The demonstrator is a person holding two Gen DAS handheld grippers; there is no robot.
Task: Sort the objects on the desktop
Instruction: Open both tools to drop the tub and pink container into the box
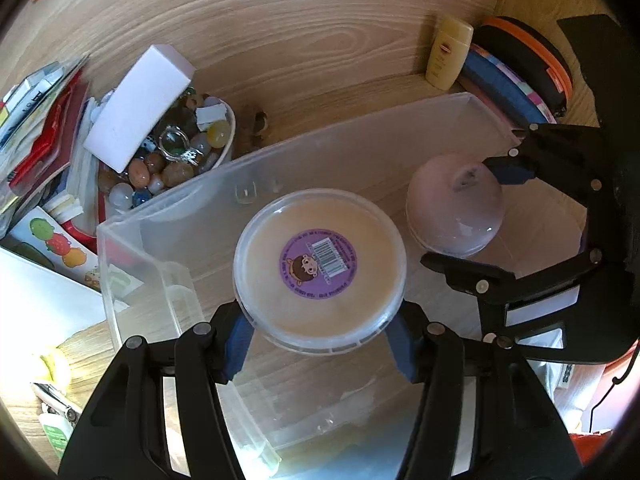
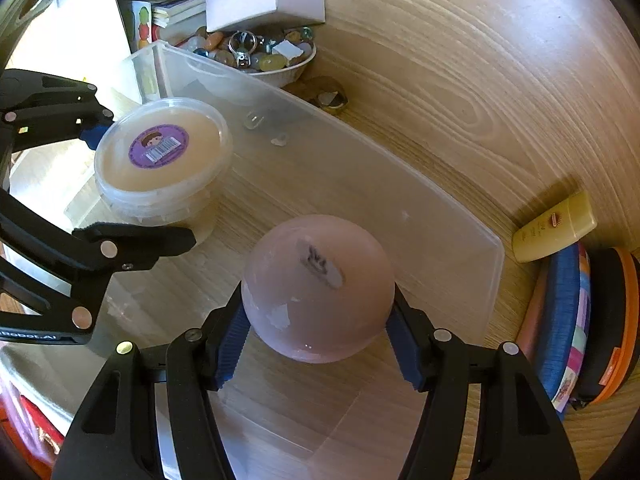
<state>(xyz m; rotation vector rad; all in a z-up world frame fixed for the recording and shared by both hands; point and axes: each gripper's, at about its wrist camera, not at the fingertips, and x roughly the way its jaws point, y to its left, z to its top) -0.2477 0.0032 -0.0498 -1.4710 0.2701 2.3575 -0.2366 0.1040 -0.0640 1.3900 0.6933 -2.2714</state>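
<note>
1. My left gripper (image 1: 320,344) pinched the round tub (image 1: 320,268) with the purple sticker over the clear bin (image 1: 132,264).
2. My right gripper (image 2: 318,344) clamped the pink dome (image 2: 318,286) inside that bin.
3. Beyond the bin's far wall, a bowl (image 1: 226,152) held polished stones under a white block (image 1: 140,108).
4. I couldn't tell whether either object touched the bin floor.

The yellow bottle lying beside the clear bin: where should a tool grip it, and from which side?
Probably across the flat middle of the yellow bottle, coming from above. It lies on its side on the desk, squeezed between the clear bin and the blue-edged case, so sideways approaches look blocked; its narrow width suits the fingers.
</note>
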